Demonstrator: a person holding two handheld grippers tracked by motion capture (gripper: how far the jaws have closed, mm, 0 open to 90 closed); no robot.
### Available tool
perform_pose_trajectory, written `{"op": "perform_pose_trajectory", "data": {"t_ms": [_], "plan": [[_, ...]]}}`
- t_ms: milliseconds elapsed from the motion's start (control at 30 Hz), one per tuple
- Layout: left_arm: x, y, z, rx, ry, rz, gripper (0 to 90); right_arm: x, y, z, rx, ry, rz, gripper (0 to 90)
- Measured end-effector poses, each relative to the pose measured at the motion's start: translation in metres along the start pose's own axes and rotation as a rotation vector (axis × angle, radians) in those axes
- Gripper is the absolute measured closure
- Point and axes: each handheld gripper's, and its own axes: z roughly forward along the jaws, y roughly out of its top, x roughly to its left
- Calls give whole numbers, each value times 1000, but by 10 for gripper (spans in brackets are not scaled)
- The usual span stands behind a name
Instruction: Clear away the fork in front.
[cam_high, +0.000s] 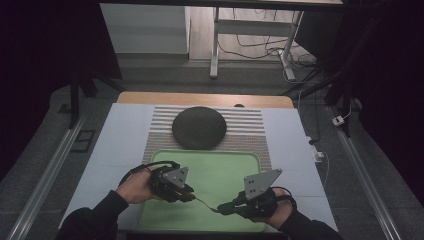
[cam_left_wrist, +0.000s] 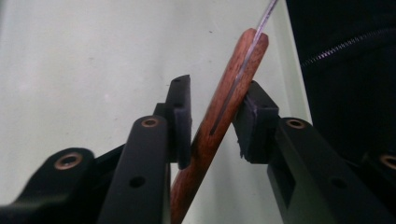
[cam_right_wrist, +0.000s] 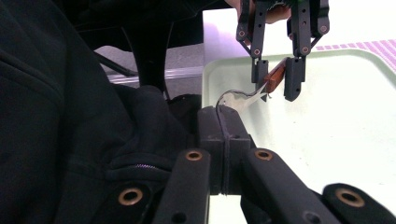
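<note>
Near edge of the worktop (cam_high: 120, 145): a green tray (cam_high: 220, 172) sits there, w/ both grippers over its near half.

Left gripper (cam_high: 189, 192) is on the tray's left side, held by the left hand (cam_high: 134, 186). Its fingers (cam_left_wrist: 180, 121) are a bit apart w/ a wooden handle (cam_left_wrist: 224, 112) between them. In the left gripper view the handle leans against the right finger pad and looks to touch the left one low down, so it's a loose hold, not a tight squeeze. A thin metal strip runs along the handle's edge.

Right gripper (cam_high: 223, 207) is on the tray's near right side, held by the right hand (cam_high: 280, 207). Its fingers (cam_right_wrist: 210, 126) are closed flat together on a thin metal blade (cam_right_wrist: 240, 100). In the right gripper view the blade looks bent and wavy btwn the two grippers.

So the tool, a small knife (cam_high: 205, 201), hangs over the tray's near middle, handle end at the left gripper, blade end at the right gripper. Can't tell if it touches the tray.

Farther back: a striped mat (cam_high: 250, 122) lies past the tray, partly under it. A dark round lid-like thing (cam_high: 199, 127) sits on the mat, near the far edge of the worktop, well apart from the grippers.
</note>
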Motion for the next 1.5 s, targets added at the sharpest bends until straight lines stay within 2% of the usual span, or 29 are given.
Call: {"op": "perform_pose_trajectory", "data": {"t_ms": [100, 267, 333, 400, 467, 733, 833, 933, 1033, 1167, 1233, 1333, 1367, 1400, 1467, 1500], "plan": [[-3, 1, 2, 17, -15, 43, 720, 0, -1, 1, 11, 16, 3, 897], [-7, 1, 3, 33, -15, 112, 763, -3, -3, 0, 12, 30, 7, 877], [-8, 1, 2, 37, -24, 123, 781, -5, -4, -1, 9, 14, 13, 853], [-8, 1, 2, 35, -32, 111, 794, -7, -6, -3, -3, -26, 29, 825], [-7, 1, 2, 34, -36, 84, 796, -10, -7, -5, -6, -55, 50, 803], [-5, 0, -1, 32, -48, -113, 796, -15, -9, -5, 15, -195, 105, 576], [-7, -2, -3, 35, -32, -169, 795, -18, -10, -8, 10, -248, 144, 497], [-10, -6, -4, 48, 3, -216, 795, -19, -13, -11, 5, -307, 186, 415], [-13, -10, -6, 53, 32, -264, 795, -19, -15, -13, 30, -380, 211, 338], [-17, -12, -8, 55, 68, -337, 795, -18, -20, -17, 46, -449, 249, 245], [-18, -13, -8, 58, 74, -353, 795, -17, -22, -20, 40, -469, 269, 204], [-21, -15, -10, 66, 97, -405, 795, -15, -25, -23, 30, -487, 299, 183], [-23, -17, -11, 63, 108, -440, 794, -13, -28, -26, 29, -495, 309, 169], [-23, -17, -11, 63, 108, -440, 795, -12, -29, -27, 36, -503, 313, 168], [-27, -20, -12, 64, 127, -499, 795, -10, -32, -28, 43, -528, 325, 131], [-27, -20, -12, 64, 127, -499, 795, -9, -34, -29, 48, -545, 332, 113]]}}
